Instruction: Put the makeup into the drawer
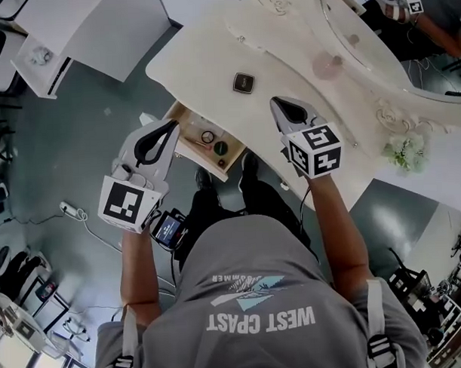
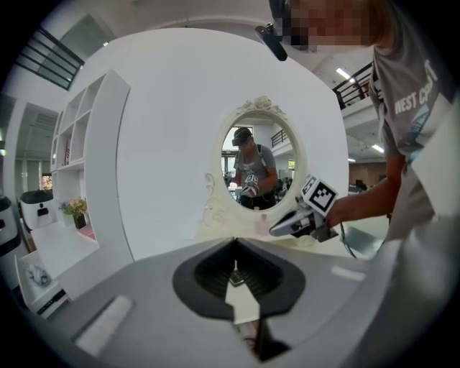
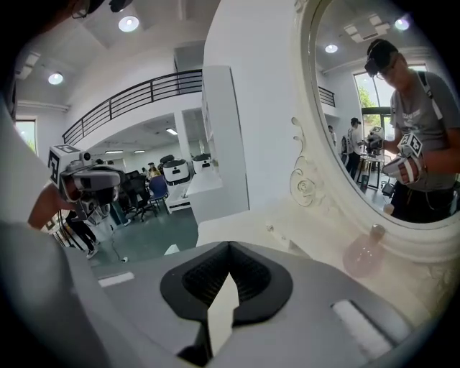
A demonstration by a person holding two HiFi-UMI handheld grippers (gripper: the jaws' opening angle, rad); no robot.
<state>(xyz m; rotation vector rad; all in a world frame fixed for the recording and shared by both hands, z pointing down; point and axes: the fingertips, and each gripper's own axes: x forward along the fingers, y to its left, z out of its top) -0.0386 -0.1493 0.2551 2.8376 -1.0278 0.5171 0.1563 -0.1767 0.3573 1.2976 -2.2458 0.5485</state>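
Note:
A dark square makeup compact [image 1: 243, 82] lies on the cream dressing table [image 1: 210, 44]. Below it the drawer [image 1: 199, 153] stands pulled out, with a ring-shaped item [image 1: 207, 136] and a round green one [image 1: 221, 148] inside. My left gripper [image 1: 173, 125] hovers at the drawer's left end, jaws together and empty; in its own view the tips [image 2: 235, 244] meet. My right gripper [image 1: 275, 101] is over the table's front edge, right of the compact and apart from it, shut on nothing [image 3: 228, 246].
An oval mirror [image 1: 376, 38] with a carved frame rises behind the tabletop. A pink bottle [image 1: 328, 65] stands before it, and pale flowers [image 1: 401, 149] sit at the right. A white shelf unit [image 1: 81, 26] is left of the table. Cables lie on the floor [image 1: 73, 214].

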